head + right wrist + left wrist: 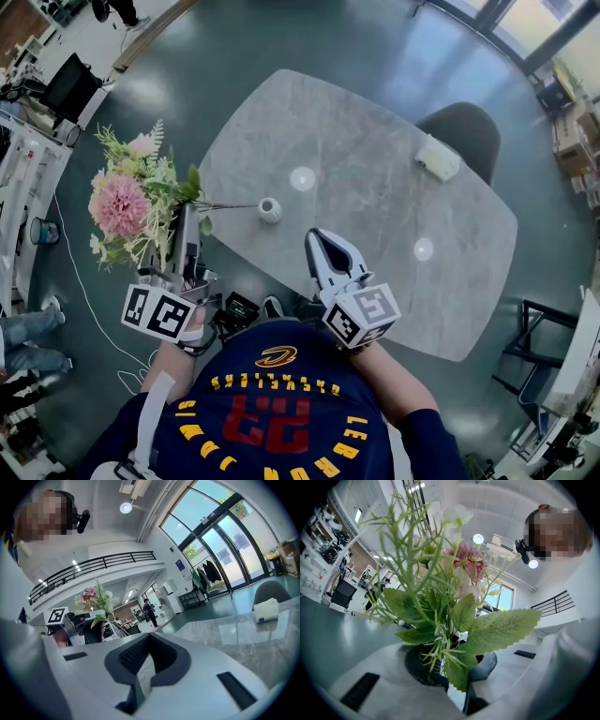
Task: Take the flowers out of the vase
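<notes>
My left gripper [189, 220] is shut on the stems of a flower bunch [131, 202] with a big pink bloom and green leaves, held off the left edge of the grey table [375, 197]. In the left gripper view the bunch [440, 597] rises straight out of the closed jaws of that gripper [450, 667]. One thin stem [230, 205] runs level from the bunch to the small white vase [270, 210] on the table; I cannot tell whether its tip is inside. My right gripper [317, 236] hovers shut and empty just right of the vase; the right gripper view shows nothing in it [143, 667].
A white packet [438, 157] lies at the table's far right, beside a dark chair [464, 127]. A small black object [239, 307] sits at the near table edge. A cable [89, 291] trails on the floor at the left, near a person's legs [28, 328].
</notes>
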`<action>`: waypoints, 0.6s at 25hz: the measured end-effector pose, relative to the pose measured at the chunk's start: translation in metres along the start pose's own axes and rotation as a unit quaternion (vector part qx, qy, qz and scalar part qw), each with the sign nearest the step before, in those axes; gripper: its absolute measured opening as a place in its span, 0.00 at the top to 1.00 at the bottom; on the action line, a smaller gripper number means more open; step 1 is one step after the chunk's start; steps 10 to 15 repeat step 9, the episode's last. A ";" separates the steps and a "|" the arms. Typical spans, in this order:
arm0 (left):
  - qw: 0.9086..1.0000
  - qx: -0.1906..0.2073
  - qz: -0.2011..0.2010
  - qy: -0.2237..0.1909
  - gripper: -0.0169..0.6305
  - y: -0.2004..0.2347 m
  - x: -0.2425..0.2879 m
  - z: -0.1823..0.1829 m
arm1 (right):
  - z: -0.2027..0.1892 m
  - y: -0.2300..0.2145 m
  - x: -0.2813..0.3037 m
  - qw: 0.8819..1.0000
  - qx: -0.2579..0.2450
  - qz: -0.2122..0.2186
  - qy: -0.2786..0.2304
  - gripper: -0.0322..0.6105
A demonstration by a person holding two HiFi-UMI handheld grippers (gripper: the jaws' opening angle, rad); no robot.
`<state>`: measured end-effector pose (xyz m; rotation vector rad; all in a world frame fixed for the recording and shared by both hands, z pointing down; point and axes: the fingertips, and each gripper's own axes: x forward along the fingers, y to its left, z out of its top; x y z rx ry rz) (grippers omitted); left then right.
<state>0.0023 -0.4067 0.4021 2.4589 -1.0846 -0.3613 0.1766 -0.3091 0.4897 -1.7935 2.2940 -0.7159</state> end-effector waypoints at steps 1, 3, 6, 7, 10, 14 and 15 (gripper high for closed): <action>1.000 0.000 0.000 0.000 0.90 0.000 0.000 0.000 | 0.000 0.000 0.000 1.000 0.000 0.000 0.001 0.94; 1.000 0.001 0.000 0.000 0.90 0.000 0.001 0.000 | 0.000 0.000 0.001 1.000 0.001 0.000 0.002 0.94; 1.000 0.000 0.000 0.000 0.90 -0.001 0.000 0.000 | -0.001 0.000 -0.001 1.000 0.000 0.001 0.004 0.94; 1.000 0.000 0.000 0.000 0.90 -0.002 0.000 0.000 | -0.002 0.001 -0.001 1.000 0.000 0.001 0.005 0.94; 1.000 0.000 0.000 0.001 0.90 -0.002 -0.001 0.000 | -0.002 0.002 -0.001 1.000 0.000 0.002 0.006 0.94; 1.000 0.000 0.000 0.001 0.90 -0.002 -0.001 0.000 | -0.002 0.002 -0.001 1.000 0.000 0.002 0.006 0.94; 1.000 0.000 0.000 0.001 0.90 -0.002 -0.001 0.000 | -0.002 0.002 -0.001 1.000 0.000 0.002 0.006 0.94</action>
